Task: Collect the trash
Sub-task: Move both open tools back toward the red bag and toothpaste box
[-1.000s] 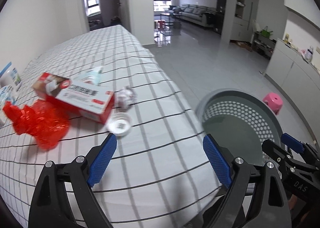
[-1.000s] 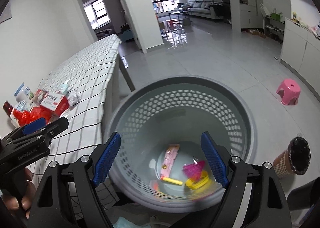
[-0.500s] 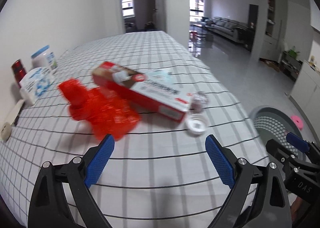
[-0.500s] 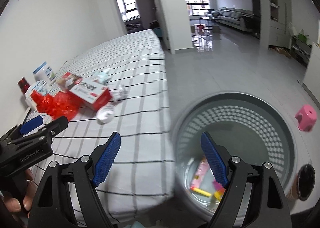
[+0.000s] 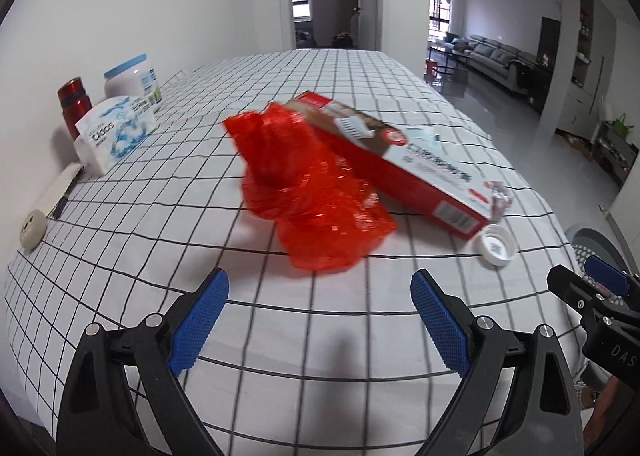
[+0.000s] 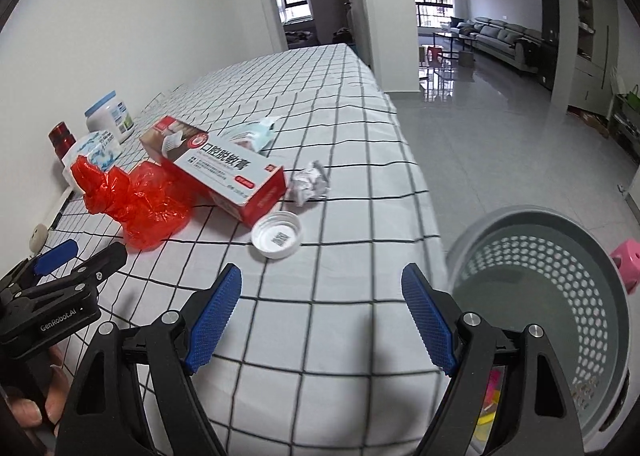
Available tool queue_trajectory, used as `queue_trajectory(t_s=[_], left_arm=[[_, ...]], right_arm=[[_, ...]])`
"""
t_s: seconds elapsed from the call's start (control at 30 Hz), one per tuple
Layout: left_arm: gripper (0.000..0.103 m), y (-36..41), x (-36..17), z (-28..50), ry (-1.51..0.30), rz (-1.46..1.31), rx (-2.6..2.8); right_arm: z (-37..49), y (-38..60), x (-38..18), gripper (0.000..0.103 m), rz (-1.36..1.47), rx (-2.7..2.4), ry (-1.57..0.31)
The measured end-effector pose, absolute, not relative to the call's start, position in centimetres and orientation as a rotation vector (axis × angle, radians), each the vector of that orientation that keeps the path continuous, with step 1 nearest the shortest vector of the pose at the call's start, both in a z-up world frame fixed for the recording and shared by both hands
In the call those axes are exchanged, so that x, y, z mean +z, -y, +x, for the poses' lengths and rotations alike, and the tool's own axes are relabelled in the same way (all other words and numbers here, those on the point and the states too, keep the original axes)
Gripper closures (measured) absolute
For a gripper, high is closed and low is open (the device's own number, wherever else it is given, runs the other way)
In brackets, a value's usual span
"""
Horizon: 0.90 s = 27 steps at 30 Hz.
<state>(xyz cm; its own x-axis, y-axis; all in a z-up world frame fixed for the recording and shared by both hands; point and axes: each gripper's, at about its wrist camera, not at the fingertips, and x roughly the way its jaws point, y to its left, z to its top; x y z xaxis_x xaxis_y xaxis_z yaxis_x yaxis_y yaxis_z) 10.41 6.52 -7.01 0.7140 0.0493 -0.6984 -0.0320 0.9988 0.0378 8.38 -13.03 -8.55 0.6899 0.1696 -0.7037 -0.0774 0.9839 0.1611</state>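
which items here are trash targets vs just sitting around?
Job: red plastic bag, toothpaste box, crumpled paper, white lid, blue-white wrapper, grey basket.

Just there: white jar, red bottle, tissue pack, pink stool.

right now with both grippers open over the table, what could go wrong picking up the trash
The red plastic bag lies against the toothpaste box, so grabbing it may drag the box along. The flat white cap may slip from the jaws. The basket stands off the table edge, so a dropped item could miss it.
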Motion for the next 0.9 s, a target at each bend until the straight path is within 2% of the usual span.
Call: queue_trajectory(t_s=[0.9], left_arm=[[0.012,-8.2,-7.7,13.0,-0.816,0.002,0.040]], right_arm=[[14.5,9.1,-11.0,0.025,0.017,0.107,-0.936]])
